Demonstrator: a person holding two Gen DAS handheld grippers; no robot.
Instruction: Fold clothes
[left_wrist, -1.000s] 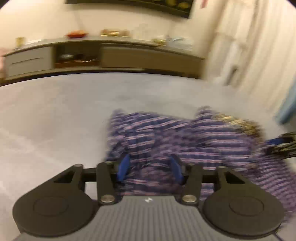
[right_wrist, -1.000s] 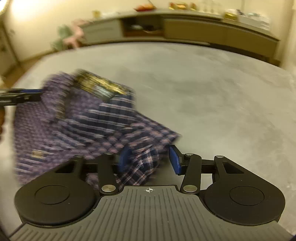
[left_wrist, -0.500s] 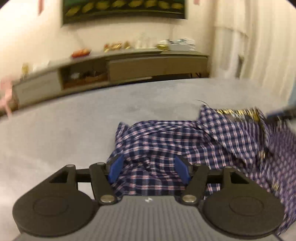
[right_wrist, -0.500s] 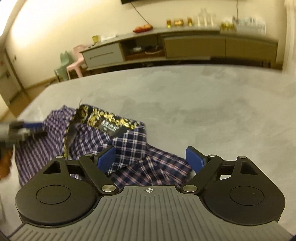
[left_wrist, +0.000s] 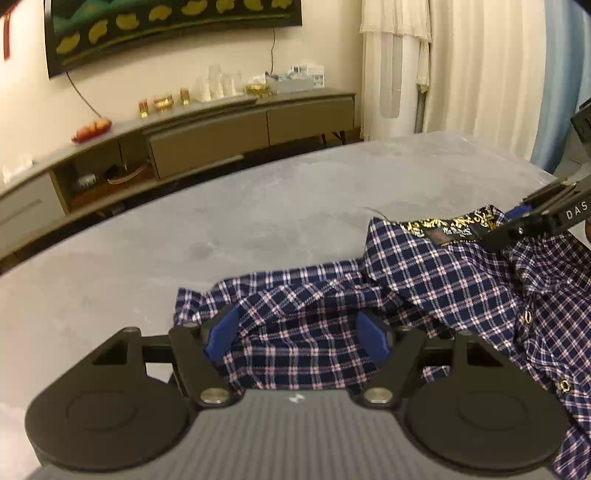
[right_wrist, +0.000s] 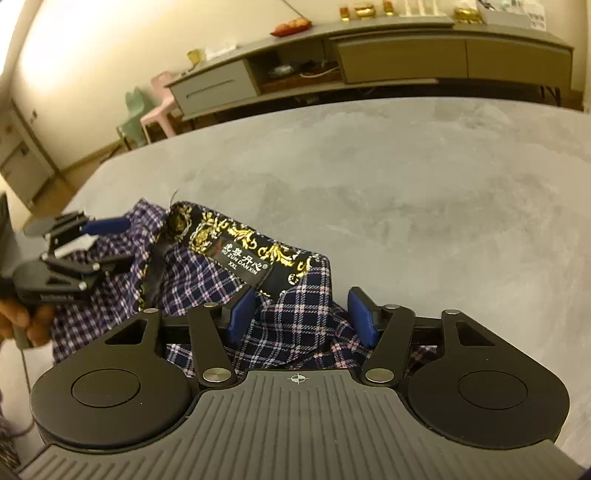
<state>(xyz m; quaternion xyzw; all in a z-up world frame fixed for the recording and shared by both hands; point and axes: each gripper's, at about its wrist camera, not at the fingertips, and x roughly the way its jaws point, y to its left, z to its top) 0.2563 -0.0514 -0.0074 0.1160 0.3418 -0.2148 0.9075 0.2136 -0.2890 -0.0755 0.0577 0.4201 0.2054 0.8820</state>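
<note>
A navy plaid shirt (left_wrist: 424, 280) with a black-and-gold collar band (left_wrist: 454, 229) lies crumpled on the grey table (left_wrist: 240, 221). My left gripper (left_wrist: 295, 332) is open, its blue pads on either side of a rumpled fold of the shirt. My right gripper (right_wrist: 301, 317) is open over the shirt (right_wrist: 295, 325) just below the collar label (right_wrist: 243, 260). The right gripper also shows at the right edge of the left wrist view (left_wrist: 532, 221). The left gripper shows at the left of the right wrist view (right_wrist: 92, 240), above the shirt's left part.
A long grey sideboard (left_wrist: 207, 136) with glasses and a red dish stands against the far wall. Curtains (left_wrist: 480, 62) hang at the right. Pink and green plastic stools (right_wrist: 147, 114) stand beyond the table's left corner. Bare grey tabletop (right_wrist: 424, 184) stretches behind the shirt.
Both grippers have opened wider over the last second and both views have tilted up. The shirt has settled onto the table, with its collar label showing.
</note>
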